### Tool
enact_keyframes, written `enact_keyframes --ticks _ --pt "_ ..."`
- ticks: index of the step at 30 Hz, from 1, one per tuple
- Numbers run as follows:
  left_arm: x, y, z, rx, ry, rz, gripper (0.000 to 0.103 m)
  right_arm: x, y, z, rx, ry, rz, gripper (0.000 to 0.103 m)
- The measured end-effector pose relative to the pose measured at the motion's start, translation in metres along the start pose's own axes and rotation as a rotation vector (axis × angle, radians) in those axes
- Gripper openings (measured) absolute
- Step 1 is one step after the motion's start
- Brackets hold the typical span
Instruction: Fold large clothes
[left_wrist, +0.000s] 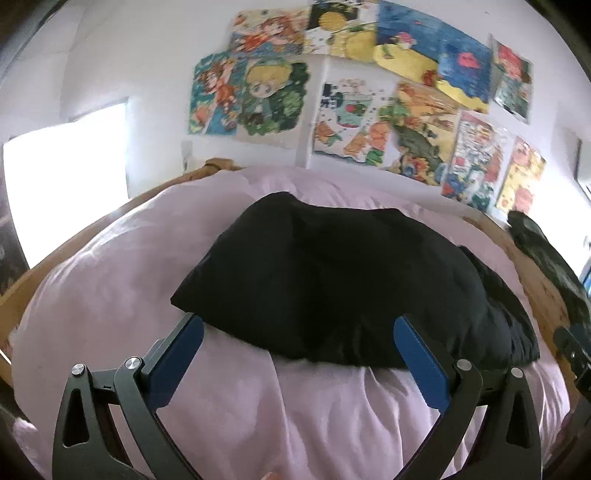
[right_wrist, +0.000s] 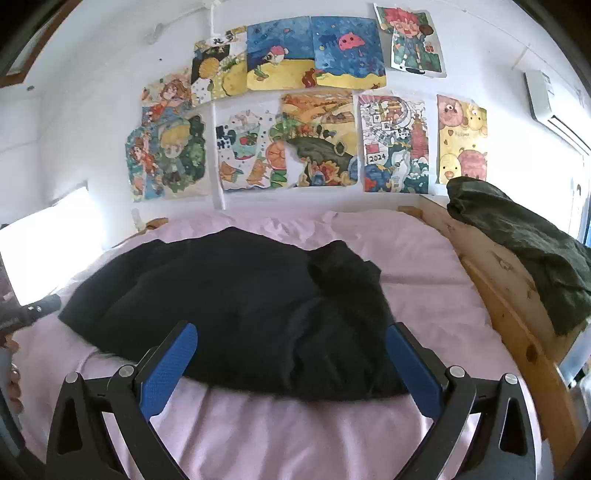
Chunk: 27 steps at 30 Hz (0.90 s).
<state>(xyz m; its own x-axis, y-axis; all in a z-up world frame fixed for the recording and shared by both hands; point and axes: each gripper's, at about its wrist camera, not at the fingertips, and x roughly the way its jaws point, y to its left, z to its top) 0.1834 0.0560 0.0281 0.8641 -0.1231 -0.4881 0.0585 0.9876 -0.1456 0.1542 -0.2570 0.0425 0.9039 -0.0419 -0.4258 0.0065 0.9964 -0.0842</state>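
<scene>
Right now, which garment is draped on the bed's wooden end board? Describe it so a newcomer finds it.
Start at the pink bed, then its wooden board at right. The olive garment hangs over its top, unlike the black garment lying on the sheet.

Black garment (right_wrist: 236, 306), pale pink sheet (right_wrist: 295, 435)

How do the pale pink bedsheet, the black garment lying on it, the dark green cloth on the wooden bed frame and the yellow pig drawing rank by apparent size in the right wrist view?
1. Pale pink bedsheet
2. Black garment
3. Dark green cloth, though fisheye stretch at the edge makes this less sure
4. Yellow pig drawing
</scene>
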Motion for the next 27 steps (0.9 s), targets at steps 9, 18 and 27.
enact_keyframes --ticks 9,18,27 --pt "-0.038 -0.027 -0.028 0.117 -0.062 -0.023 0.101 -0.033 0.032 -0.021 -0.025 -0.042 0.015 0.103" --pt "-0.071 -0.026 -0.045 0.15 -0.156 -0.036 0.101 -0.07 0.052 -0.035 -0.027 -0.109 0.021 0.103" --pt "-0.084 -0.014 -0.059 0.148 -0.202 -0.003 0.101 -0.09 0.059 -0.054 -0.068 -0.111 -0.018 0.103"
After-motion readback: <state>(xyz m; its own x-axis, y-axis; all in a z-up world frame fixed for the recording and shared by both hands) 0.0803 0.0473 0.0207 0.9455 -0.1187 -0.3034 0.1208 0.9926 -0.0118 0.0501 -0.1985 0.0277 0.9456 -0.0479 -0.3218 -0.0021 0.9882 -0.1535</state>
